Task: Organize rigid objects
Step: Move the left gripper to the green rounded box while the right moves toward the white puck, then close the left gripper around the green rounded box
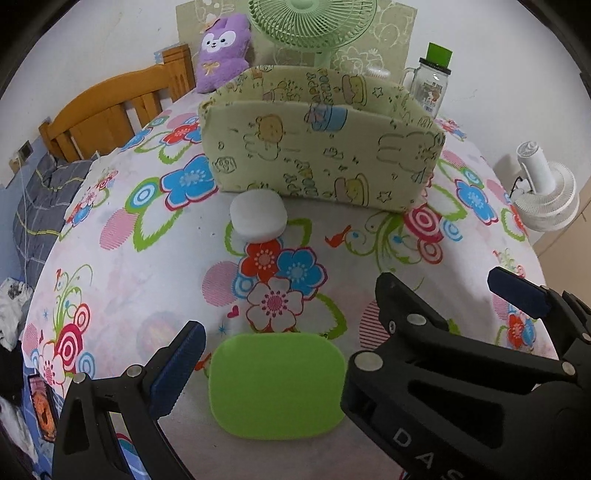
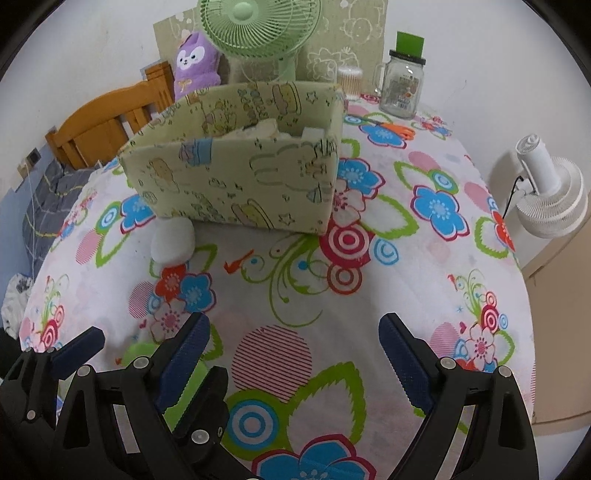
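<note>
Green block on floral tablecloth; bed behind.

A floral tablecloth covers the table. At the far edge stand a green desk fan, a purple plush rabbit, a glass mason jar with a green lid, and a cotton-swab tub. Orange scissors lie near the jar. A white fan stands beyond the table's right side, a wooden chair to its left.
</note>
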A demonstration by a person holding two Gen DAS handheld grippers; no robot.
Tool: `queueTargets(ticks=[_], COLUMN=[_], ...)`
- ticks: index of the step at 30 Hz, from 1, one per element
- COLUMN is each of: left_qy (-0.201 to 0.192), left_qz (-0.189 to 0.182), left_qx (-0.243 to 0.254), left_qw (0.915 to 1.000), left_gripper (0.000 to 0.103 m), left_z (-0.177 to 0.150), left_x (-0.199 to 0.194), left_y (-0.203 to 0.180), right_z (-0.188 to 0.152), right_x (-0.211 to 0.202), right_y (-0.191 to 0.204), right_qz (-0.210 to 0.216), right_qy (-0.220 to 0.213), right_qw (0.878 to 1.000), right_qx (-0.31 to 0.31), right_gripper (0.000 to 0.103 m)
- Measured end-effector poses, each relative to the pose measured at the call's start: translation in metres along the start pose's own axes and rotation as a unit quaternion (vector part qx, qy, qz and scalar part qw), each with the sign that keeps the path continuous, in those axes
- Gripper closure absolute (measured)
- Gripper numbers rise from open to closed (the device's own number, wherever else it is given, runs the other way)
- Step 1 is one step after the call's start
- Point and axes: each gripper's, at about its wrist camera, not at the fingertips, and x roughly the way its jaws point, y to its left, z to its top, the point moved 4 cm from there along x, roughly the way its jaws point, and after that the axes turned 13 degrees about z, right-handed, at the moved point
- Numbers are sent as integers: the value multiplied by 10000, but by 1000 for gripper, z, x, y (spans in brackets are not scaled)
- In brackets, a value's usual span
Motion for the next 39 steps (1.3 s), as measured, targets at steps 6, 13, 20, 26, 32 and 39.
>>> queueTargets(ticks=[6, 13, 20, 26, 32, 39], left_qy=[51, 199, 172, 144, 99, 87], left_qz=[90, 189, 244, 269, 303, 342], left_qx=[-118, -254, -259, -237, -244, -231], left_qw=[9999, 9993, 9992, 9993, 9992, 9991], left_gripper=[0, 0, 0, 0, 0, 7], left_z=[-13, -26, -33, -37, -38, -37], left_x=[8, 20, 25, 24, 23, 19], left_y=[1, 4, 10, 8, 7, 4], right_z=[-12, -23, -30, -34, -35, -33], right_x=[8, 19, 26, 26, 25, 25], right_y=[-1, 1, 5, 4, 2, 0], right_qz=[-5, -23, 1, -36, -87, -94], right_qy=[87, 245, 330, 360, 328, 303], right_qw=[10000, 9996, 9994, 9993, 9993, 9993], right_qx=[-43, -137, -127, -138, -174, -210], right_gripper=[8, 8, 8, 8, 8, 8])
